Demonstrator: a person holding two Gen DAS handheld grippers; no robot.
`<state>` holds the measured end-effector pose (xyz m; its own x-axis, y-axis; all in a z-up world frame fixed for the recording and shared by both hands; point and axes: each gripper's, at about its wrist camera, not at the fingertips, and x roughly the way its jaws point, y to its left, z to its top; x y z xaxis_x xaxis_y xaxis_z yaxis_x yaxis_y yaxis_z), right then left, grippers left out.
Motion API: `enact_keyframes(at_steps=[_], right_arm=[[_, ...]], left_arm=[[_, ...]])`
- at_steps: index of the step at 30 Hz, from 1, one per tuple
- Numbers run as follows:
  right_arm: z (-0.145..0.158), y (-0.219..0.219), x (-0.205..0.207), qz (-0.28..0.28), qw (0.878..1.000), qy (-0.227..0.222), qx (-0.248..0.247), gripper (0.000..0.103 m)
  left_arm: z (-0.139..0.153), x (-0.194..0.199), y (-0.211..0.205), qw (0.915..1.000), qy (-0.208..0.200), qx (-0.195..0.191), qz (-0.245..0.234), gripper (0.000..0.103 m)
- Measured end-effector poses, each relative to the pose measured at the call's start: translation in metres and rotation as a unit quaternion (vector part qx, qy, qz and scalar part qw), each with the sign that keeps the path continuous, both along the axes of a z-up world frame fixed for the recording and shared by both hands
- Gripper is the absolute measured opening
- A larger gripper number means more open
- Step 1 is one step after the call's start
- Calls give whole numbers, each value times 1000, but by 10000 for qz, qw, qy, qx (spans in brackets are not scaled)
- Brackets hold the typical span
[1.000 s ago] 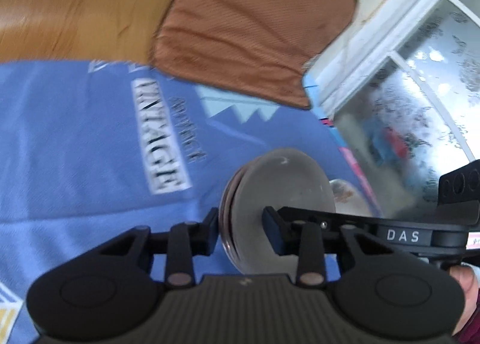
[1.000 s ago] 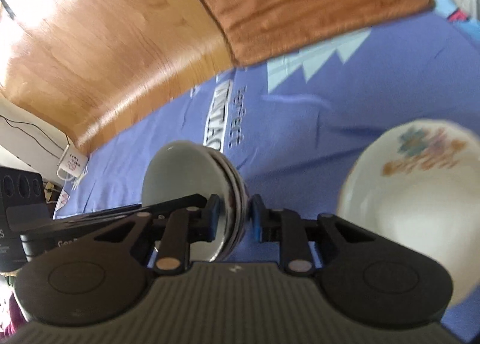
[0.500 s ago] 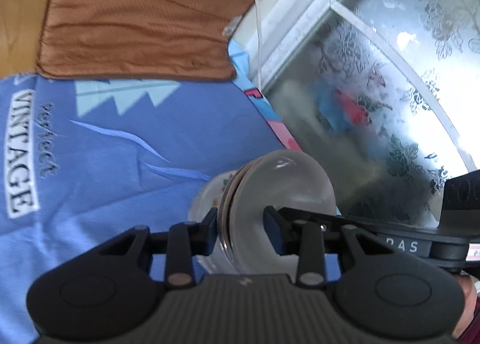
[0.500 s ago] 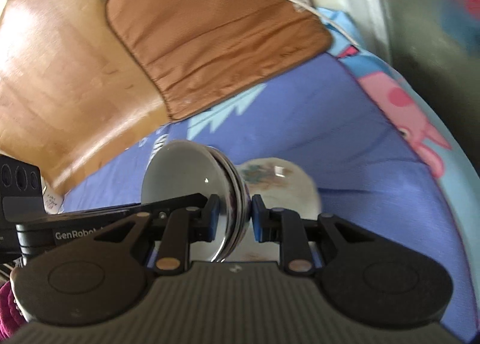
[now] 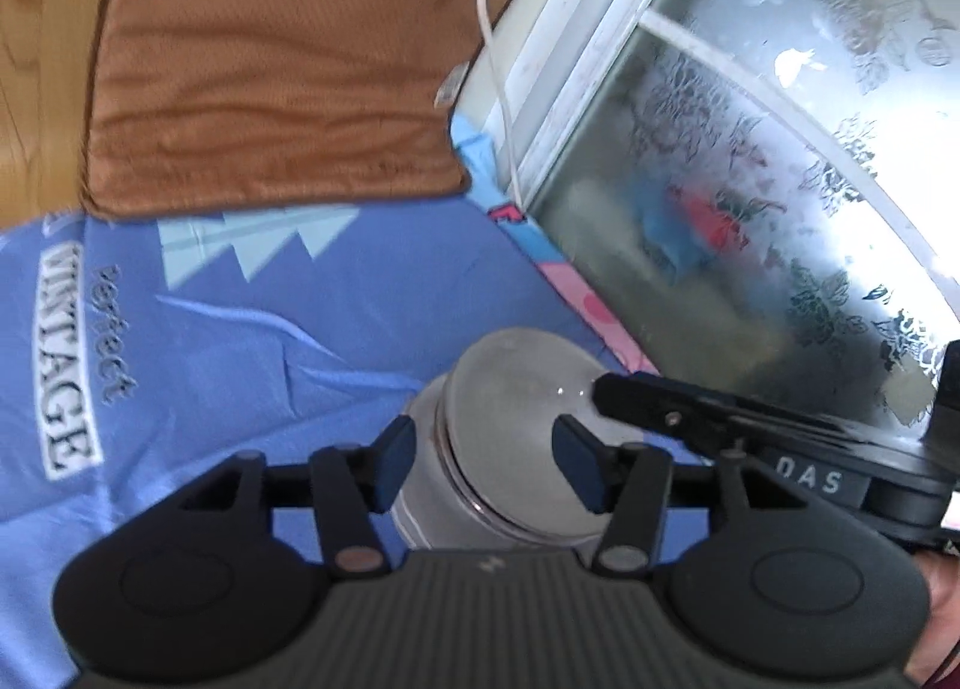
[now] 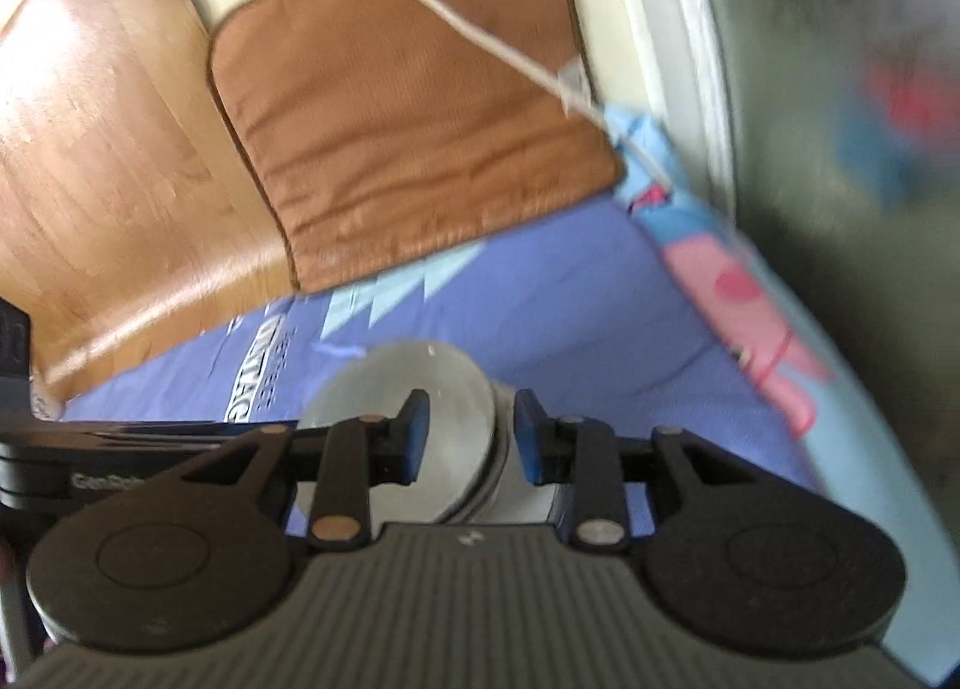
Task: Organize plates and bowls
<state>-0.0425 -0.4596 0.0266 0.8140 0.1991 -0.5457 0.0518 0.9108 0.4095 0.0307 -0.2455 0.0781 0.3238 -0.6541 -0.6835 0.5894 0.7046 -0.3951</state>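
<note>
A stack of grey bowls (image 5: 510, 431) rests in a white bowl (image 5: 420, 509) on the blue cloth, near the glass door. My left gripper (image 5: 487, 468) straddles the stack's rim; its jaws are opening, and both blue pads (image 5: 396, 464) stand clear of the rim. In the right wrist view the same stack (image 6: 444, 389) sits between the fingers of my right gripper (image 6: 471, 438), whose jaws are also opening, with a gap at the inner pad. Each gripper shows in the other's view, the right gripper (image 5: 720, 425) and the left gripper (image 6: 120, 449), on opposite sides of the stack.
The blue cloth (image 5: 210, 341) printed "VINTAGE" covers the floor here. A brown cushion (image 5: 270, 59) lies beyond it on the wooden floor (image 6: 90, 149). A frosted glass door (image 5: 780, 179) stands close on the right, with a white cable (image 5: 498, 59) and a pink-printed mat edge (image 6: 750, 317) along it.
Both grippers carried the stack sideways toward the glass door and onto the white floral bowl. Their jaws, shut on the rim before, now stand wider apart.
</note>
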Motion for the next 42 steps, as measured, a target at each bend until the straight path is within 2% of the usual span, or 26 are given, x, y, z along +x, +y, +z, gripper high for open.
enact_keyframes(at_steps=[3, 7, 10, 15, 19, 20, 21, 23, 26, 29, 42], right_arm=[[8, 5, -21, -177, 9985, -512, -122, 35], [9, 26, -63, -408, 9920, -1188, -121, 41], [3, 42, -88, -612, 9878, -1433, -50, 45], [-12, 64, -109, -837, 9873, -1342, 148, 47], [-20, 81, -112, -886, 9903, -1050, 210, 48], [-21, 84, -114, -894, 9905, -1011, 250, 53], [-22, 88, -114, -927, 9904, -983, 286, 62], [-23, 96, -117, -985, 9900, -980, 253, 74], [-23, 111, -119, -963, 9904, -990, 101, 77], [-22, 122, -117, -861, 9919, -934, 32, 83], [-18, 142, -115, -800, 9926, -910, 36, 83]], left_arm=[[10, -11, 16, 9992, -392, 28, 107, 56], [18, -36, 38, 9921, -1188, 250, 302, 67], [18, -52, 52, 9873, -1500, 381, 364, 70], [12, -73, 78, 9815, -1739, 580, 546, 71], [7, -83, 100, 9789, -1796, 645, 733, 84], [6, -85, 105, 9776, -1837, 672, 780, 89], [5, -88, 110, 9756, -1897, 713, 846, 92], [2, -92, 120, 9725, -1987, 771, 945, 97], [-1, -96, 131, 9704, -2024, 858, 997, 103], [-4, -97, 140, 9697, -2019, 915, 1029, 103], [-11, -99, 156, 9665, -2002, 1128, 1141, 103]])
